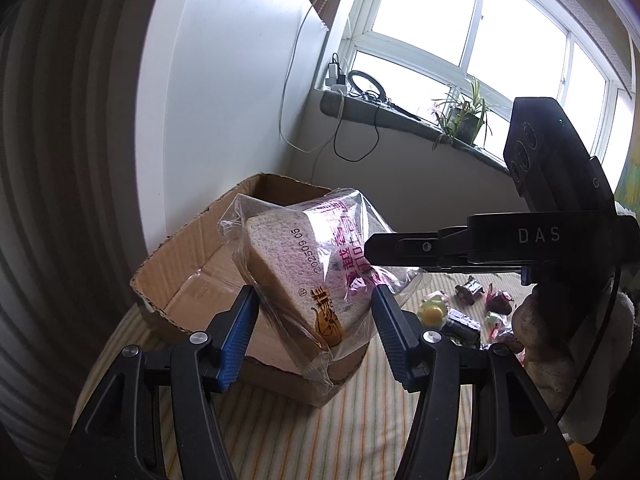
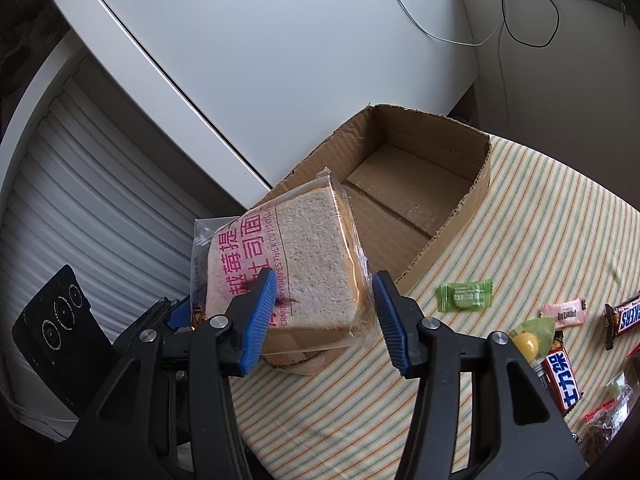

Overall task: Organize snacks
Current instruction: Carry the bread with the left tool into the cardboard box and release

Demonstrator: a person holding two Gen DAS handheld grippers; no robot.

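Bread slices in a clear printed bag (image 2: 304, 280) hang above the brown cardboard box (image 2: 436, 184), gripped by left claw (image 1: 314, 312) and right claw (image 2: 324, 300) together, likely to steady the floppy load.

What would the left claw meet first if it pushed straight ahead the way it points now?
The bagged toast, already between the left claw's blue pads. Beyond it lies the open cardboard box, though depth there is hard to judge.

Daylight entered through a white-framed window (image 1: 472, 36) above a grey sill (image 1: 404, 120) carrying a potted plant (image 1: 464, 118) and trailing cables (image 1: 356, 136). A white wall (image 1: 224, 80) and a white slatted panel (image 2: 92, 208) adjoined the striped cloth (image 2: 532, 216).
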